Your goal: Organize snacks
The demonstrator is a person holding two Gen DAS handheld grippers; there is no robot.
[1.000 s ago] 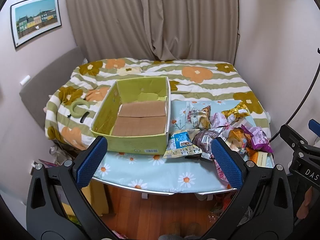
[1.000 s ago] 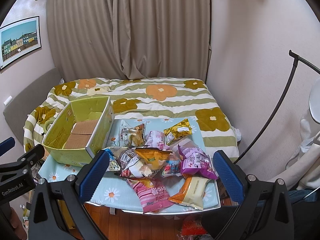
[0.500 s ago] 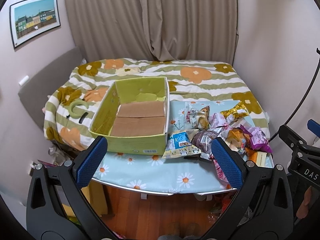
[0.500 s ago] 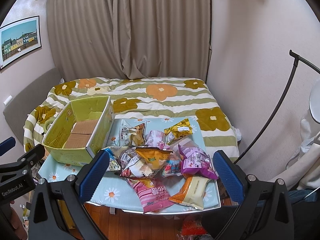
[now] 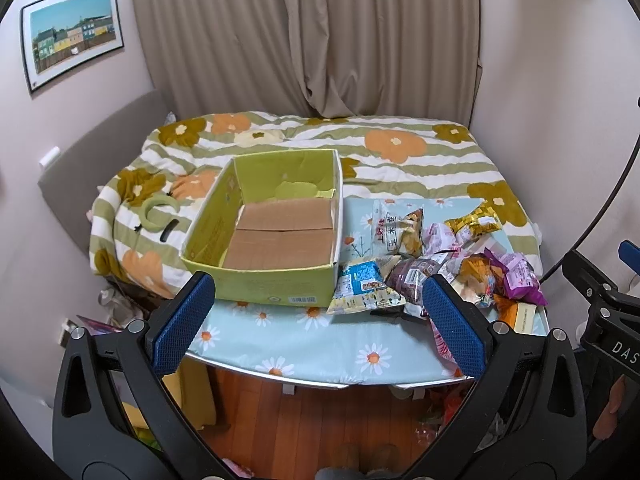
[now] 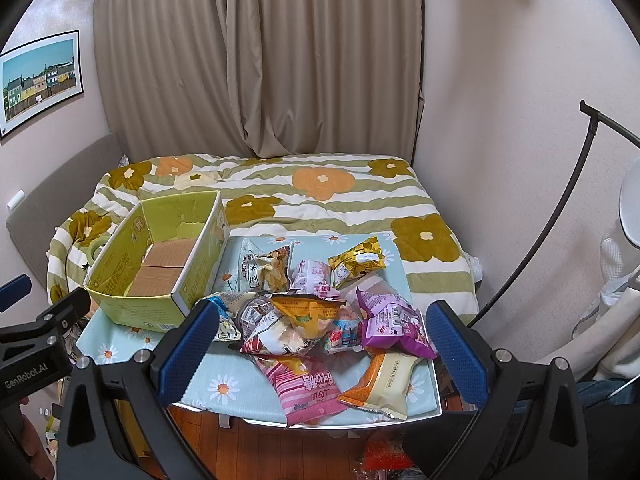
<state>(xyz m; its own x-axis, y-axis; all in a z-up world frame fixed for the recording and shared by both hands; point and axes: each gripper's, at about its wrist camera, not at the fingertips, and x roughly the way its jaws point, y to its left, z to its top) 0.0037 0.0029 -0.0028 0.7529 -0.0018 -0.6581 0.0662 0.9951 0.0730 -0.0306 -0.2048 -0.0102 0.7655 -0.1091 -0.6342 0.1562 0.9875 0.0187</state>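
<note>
A green cardboard box [image 5: 276, 284] [image 6: 132, 316] stands open and empty at the left of a small table with a daisy cloth [image 5: 304, 344] [image 6: 224, 390]. To its right lies a heap of snack bags: a blue bag [image 5: 362, 286], a white corn bag [image 5: 396, 232], a gold bag [image 6: 360, 260], a purple bag [image 6: 390, 322], a pink bag [image 6: 308, 390], an orange and cream bag [image 6: 380, 380]. My left gripper [image 5: 318, 320] hangs open before the table's front edge, holding nothing. My right gripper [image 6: 320, 350] is open too, in front of the snack heap.
A bed with a flowered quilt [image 6: 320, 188] lies behind the table, curtains beyond it. Walls close in on both sides. A curved black stand [image 6: 560, 208] rises at the right. Wooden floor [image 5: 320, 420] with scattered items shows under the table.
Both views have hardly shifted; the left gripper drifted slightly, and both grippers stay open.
</note>
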